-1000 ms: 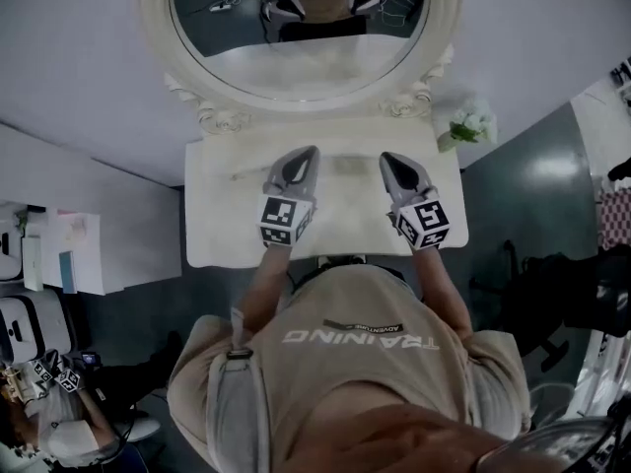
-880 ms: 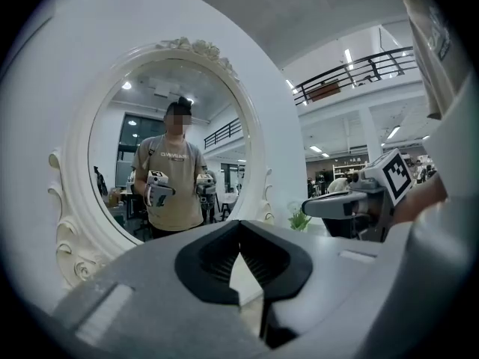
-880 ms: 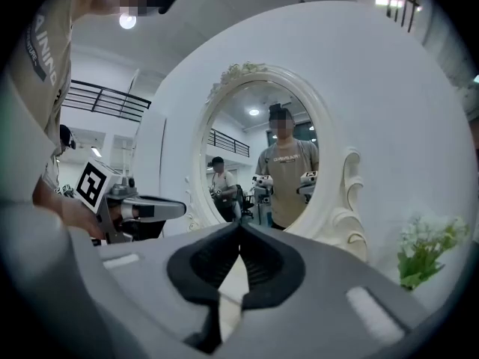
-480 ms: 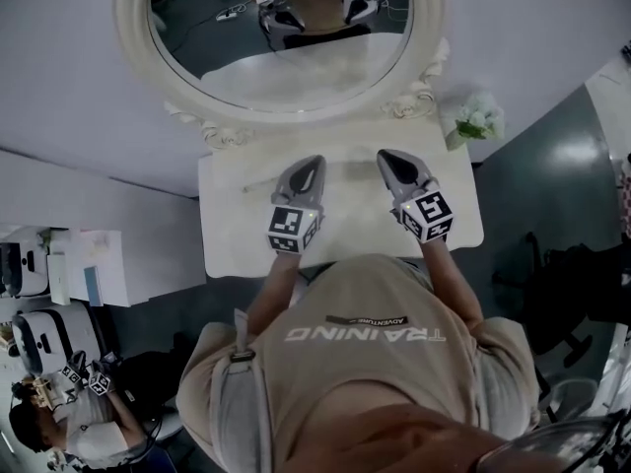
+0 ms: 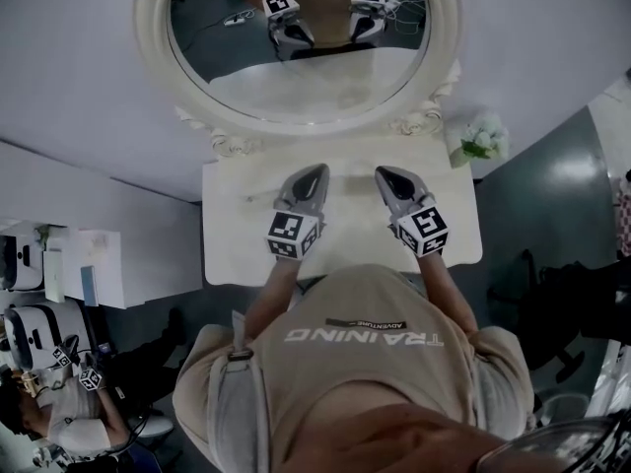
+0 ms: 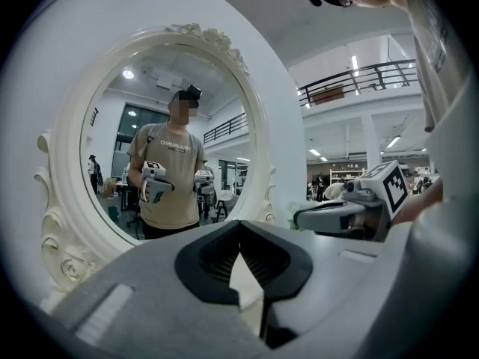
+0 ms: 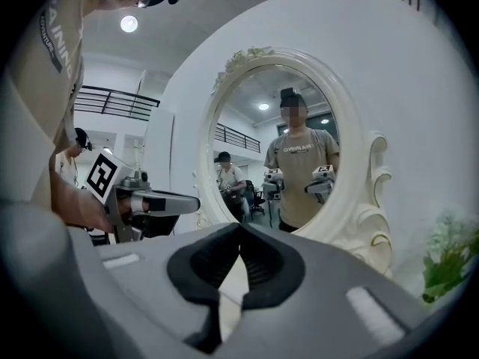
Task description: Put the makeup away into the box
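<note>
Makeup stick (image 5: 260,197), thin and indistinct, on white dressing table (image 5: 227,254) just left of left gripper (image 5: 321,169), right gripper (image 5: 381,172) alongside, both closed and empty, facing oval mirror (image 5: 296,57)

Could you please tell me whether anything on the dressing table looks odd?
Nothing looks spilled, askew or damaged. Oddly, the dressing table shows no box: only a thin stick, too small to identify, beside the left gripper, and a plant by its far right corner. The right gripper is shut and empty, like the left.
</note>
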Available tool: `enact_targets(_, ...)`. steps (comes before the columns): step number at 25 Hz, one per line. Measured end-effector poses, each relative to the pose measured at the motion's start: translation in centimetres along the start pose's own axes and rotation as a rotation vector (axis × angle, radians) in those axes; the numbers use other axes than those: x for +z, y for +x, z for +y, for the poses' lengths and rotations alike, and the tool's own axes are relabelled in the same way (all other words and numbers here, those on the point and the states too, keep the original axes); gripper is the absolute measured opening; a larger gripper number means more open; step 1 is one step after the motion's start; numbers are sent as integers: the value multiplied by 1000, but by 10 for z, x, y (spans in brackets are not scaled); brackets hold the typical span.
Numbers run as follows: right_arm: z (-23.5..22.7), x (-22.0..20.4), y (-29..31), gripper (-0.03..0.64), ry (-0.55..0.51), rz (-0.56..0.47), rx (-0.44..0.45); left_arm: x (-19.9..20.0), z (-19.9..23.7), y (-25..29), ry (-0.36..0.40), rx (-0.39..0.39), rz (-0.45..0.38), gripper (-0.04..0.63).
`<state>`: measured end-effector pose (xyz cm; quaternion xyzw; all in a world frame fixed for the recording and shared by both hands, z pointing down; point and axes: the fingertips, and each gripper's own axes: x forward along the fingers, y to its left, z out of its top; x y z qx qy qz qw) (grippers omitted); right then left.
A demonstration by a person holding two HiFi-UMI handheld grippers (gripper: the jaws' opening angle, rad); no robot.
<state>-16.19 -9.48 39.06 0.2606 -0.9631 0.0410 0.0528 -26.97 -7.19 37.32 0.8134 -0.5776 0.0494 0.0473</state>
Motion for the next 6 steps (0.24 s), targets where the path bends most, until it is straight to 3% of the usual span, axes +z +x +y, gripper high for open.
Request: enact_targets(6,4,-3,-11,4,-9,-6,-27,-2,-7,-7,8,-35,-22,6)
